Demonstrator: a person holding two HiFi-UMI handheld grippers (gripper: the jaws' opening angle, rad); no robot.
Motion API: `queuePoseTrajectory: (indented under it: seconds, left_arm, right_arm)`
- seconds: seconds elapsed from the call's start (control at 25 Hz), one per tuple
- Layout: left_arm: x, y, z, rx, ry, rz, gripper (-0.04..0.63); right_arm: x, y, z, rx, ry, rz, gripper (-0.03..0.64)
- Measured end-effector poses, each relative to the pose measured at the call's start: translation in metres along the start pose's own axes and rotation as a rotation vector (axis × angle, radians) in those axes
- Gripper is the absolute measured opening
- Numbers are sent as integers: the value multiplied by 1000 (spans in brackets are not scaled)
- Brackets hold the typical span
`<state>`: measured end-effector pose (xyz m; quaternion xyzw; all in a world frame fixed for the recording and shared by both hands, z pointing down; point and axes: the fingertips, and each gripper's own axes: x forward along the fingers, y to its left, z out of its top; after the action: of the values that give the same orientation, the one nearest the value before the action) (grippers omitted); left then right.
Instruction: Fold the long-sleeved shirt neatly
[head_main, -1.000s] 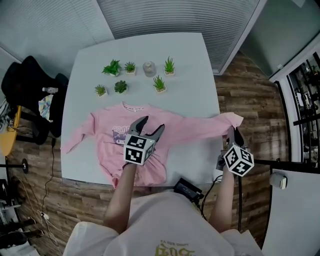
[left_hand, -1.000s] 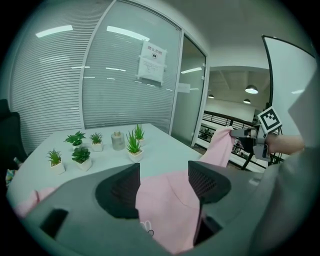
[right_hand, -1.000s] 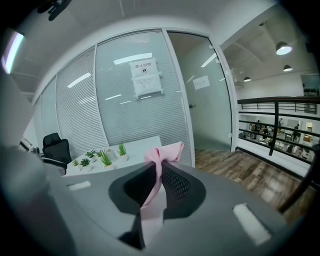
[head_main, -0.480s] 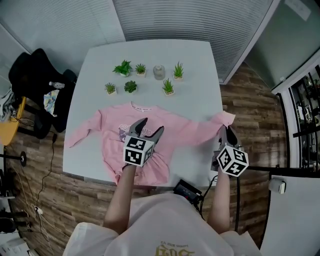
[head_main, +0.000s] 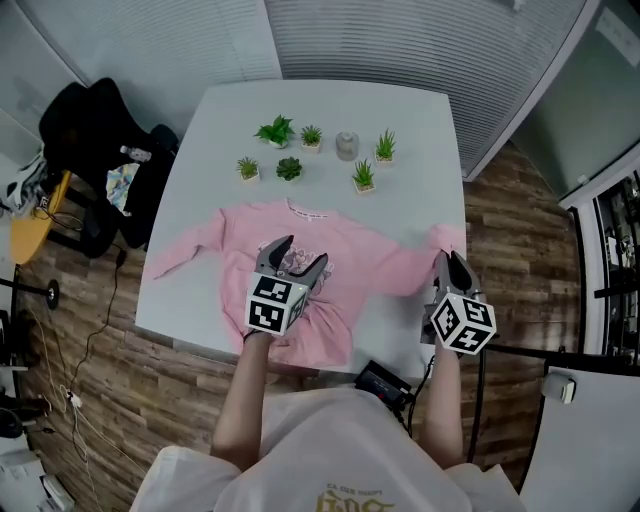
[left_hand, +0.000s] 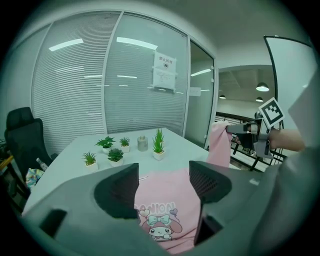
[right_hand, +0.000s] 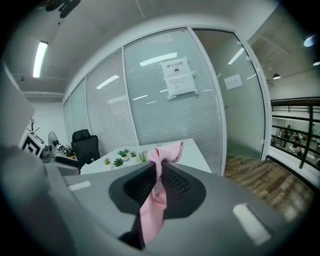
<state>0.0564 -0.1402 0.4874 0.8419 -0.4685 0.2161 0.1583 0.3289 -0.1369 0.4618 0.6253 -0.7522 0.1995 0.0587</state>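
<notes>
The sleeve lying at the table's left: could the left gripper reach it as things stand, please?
Probably yes: the left gripper hovers over the shirt with jaws empty, just opened wider, and nothing blocks the sleeve.

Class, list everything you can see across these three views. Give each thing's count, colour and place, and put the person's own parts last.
table: one, white, middle of the room.
long-sleeved shirt: one, pink, spread front-up on the table's near half, with one sleeve lifted.
potted plants: six, green in white pots, on the table beyond the shirt.
jar: one, grey, among the plants.
office chair: one, black, left of the table.
box: one, black, by the table's near edge.
notice: one, white, on the glass wall.
left tongs: one, grey, open and empty, above the shirt's chest.
right tongs: one, grey, shut on the sleeve, near the table's right edge.
</notes>
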Motion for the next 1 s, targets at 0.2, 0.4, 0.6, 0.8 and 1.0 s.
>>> queuePoseTrajectory:
  seconds: [0.2, 0.4, 0.6, 0.8, 1.0]
  left_arm:
    - [-20, 17, -2, 6, 3, 27, 333]
    - [-38, 34, -6, -5, -7, 43, 333]
    - [-48, 59, -8, -22, -13, 43, 334]
    - [-51, 87, -13, -44, -16, 15, 336]
    - [-55, 115, -25, -48, 26, -14, 339]
  right_arm:
    - [9, 26, 1, -20, 9, 52, 48]
    - [14, 50, 1, -26, 7, 74, 48]
    - [22, 80, 6, -39, 4, 96, 48]
    - [30, 110, 11, -55, -4, 96, 48]
    - [41, 141, 8, -81, 13, 99, 48]
